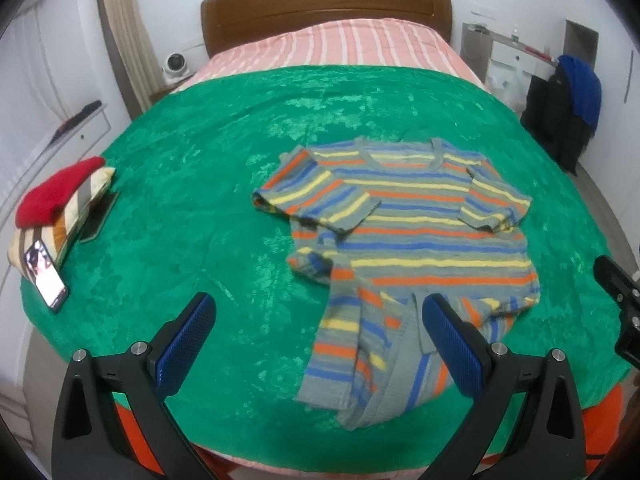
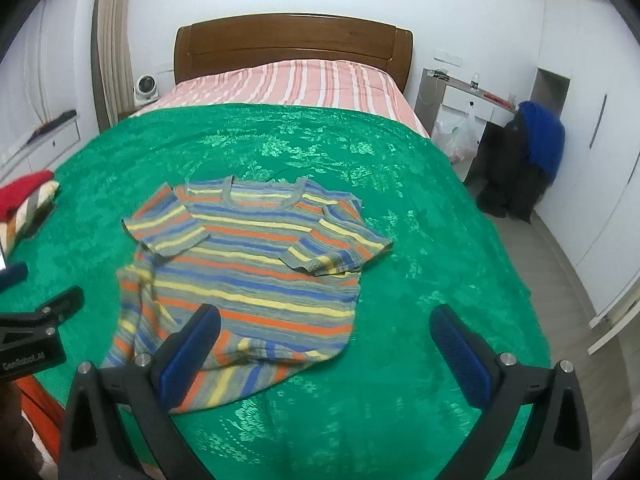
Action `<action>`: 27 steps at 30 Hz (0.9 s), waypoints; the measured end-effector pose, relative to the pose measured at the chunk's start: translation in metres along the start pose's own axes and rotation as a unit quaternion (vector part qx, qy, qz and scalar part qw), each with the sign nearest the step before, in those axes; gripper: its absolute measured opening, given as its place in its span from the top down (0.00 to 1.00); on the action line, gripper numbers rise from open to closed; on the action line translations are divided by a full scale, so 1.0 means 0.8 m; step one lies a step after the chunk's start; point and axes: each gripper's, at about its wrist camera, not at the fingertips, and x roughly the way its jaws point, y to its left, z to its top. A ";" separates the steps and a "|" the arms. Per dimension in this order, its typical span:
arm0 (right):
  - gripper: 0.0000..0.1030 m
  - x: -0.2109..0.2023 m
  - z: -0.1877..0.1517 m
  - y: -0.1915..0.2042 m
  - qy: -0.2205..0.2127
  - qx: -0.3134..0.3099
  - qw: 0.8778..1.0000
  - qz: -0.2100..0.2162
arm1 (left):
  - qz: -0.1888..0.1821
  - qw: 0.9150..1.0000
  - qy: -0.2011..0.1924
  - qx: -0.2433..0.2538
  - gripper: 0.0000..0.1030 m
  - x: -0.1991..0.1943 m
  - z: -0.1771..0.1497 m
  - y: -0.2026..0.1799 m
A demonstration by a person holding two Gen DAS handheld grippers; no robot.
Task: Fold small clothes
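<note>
A small striped shirt (image 1: pixel 408 236) in grey, orange, blue and yellow lies face up on the green bedspread (image 1: pixel 224 168), both short sleeves folded in over the chest. Its lower left part is rumpled and hangs toward the bed's near edge. My left gripper (image 1: pixel 318 310) is open above that rumpled hem, holding nothing. The same shirt (image 2: pixel 256 264) shows in the right wrist view, where my right gripper (image 2: pixel 326 322) is open over its lower right corner, with nothing between the fingers. The left gripper's body (image 2: pixel 36 332) appears at the left edge there.
A folded pile with a red garment (image 1: pixel 56 192) and a lit phone (image 1: pixel 44 272) sit at the bed's left edge. A wooden headboard (image 1: pixel 326 12) and pink striped sheet (image 1: pixel 340 46) lie behind. Dark and blue clothes (image 2: pixel 528 164) hang at the right by a white desk.
</note>
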 end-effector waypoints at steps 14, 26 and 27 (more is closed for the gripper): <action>0.00 0.000 -0.010 -0.001 -0.004 0.008 0.997 0.072 | -0.051 0.998 0.023 -0.002 0.00 0.025 -0.017 0.047; 0.07 0.154 -0.080 0.043 0.149 0.146 0.917 0.341 | -0.171 0.977 0.118 0.038 0.49 0.159 -0.088 0.029; 0.19 0.167 -0.081 0.050 0.165 0.149 0.915 0.337 | -0.177 0.977 0.114 0.041 0.69 0.157 -0.088 0.025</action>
